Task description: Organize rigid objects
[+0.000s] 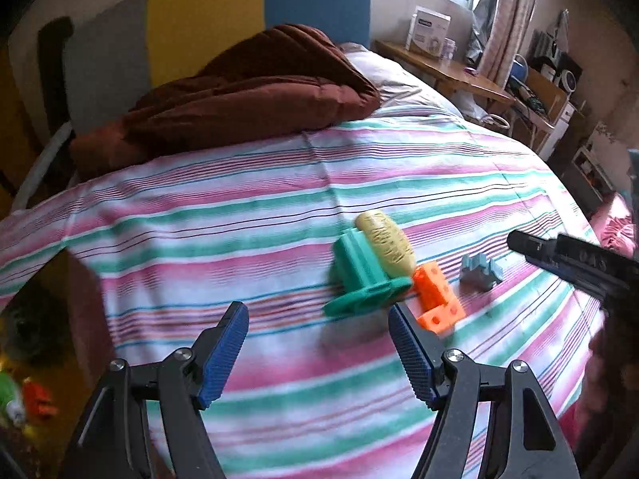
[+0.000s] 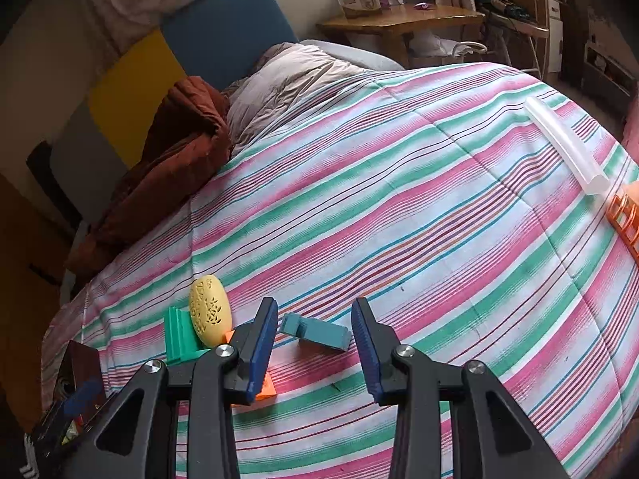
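Note:
On the striped bedspread (image 1: 239, 215) lies a cluster: a green spool-shaped piece (image 1: 363, 275) with a yellow perforated egg (image 1: 385, 241) leaning on it, an orange holed block (image 1: 437, 299) and a grey-blue piece (image 1: 481, 271). My left gripper (image 1: 319, 319) hovers just short of the green piece, open and empty. My right gripper (image 2: 315, 319) is open too. The grey-blue piece (image 2: 315, 331) lies on the bed just beyond its fingertips, and the pads do not touch it. The egg (image 2: 209, 311) and green piece (image 2: 179, 337) sit to its left. Its left finger partly hides the orange block (image 2: 265, 387).
A clear tube (image 2: 567, 147) and an orange lattice piece (image 2: 627, 215) lie at the bed's right edge. A brown quilt (image 1: 247, 99) is heaped by the headboard. A box (image 1: 36, 399) with coloured toys stands beside the bed, low on the left. A wooden table (image 2: 399, 20) stands beyond.

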The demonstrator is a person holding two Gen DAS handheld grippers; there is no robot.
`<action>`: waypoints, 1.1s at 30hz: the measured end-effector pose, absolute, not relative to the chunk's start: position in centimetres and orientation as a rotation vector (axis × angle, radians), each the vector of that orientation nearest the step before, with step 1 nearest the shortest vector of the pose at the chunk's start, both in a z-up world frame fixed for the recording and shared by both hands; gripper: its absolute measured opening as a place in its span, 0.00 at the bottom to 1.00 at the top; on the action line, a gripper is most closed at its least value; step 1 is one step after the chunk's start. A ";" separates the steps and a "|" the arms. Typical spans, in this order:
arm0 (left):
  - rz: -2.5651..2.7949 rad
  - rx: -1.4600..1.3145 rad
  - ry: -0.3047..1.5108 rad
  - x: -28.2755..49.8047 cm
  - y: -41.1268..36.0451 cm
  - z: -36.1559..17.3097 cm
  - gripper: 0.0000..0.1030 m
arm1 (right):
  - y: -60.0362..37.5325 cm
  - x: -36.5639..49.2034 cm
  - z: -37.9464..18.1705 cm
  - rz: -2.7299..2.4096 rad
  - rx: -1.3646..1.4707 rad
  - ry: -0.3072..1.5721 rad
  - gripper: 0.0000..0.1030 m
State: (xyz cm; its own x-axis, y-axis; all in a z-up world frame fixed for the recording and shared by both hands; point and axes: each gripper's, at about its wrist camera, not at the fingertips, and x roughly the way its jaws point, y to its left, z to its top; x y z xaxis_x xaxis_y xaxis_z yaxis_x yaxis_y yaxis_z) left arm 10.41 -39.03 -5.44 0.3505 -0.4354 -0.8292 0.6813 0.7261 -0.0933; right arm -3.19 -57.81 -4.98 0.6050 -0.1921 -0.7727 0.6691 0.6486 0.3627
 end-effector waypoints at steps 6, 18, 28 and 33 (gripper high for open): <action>-0.754 0.284 1.015 11.9 -42.0 -7.3 0.67 | -57.4 -2.7 -5.0 -0.521 0.691 0.779 0.37; -0.772 0.247 1.111 13.9 -43.4 -10.9 0.30 | -57.1 -2.3 -4.9 -0.499 0.670 0.785 0.37; -0.777 0.269 1.061 9.4 -37.8 -9.3 0.29 | -55.6 -0.3 -6.6 -0.368 0.641 0.883 0.37; -0.813 0.272 0.992 6.5 -35.3 -7.1 0.29 | -54.3 0.9 -7.5 -0.310 0.599 0.922 0.37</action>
State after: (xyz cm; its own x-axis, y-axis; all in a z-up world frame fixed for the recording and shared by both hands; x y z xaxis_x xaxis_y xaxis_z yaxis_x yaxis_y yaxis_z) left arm 6.47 -35.32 -7.06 0.2887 -0.4827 -0.8268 0.7158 0.6823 -0.1484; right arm 0.95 -54.33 -7.47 0.5766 0.0005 -0.8171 0.4940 0.7963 0.3491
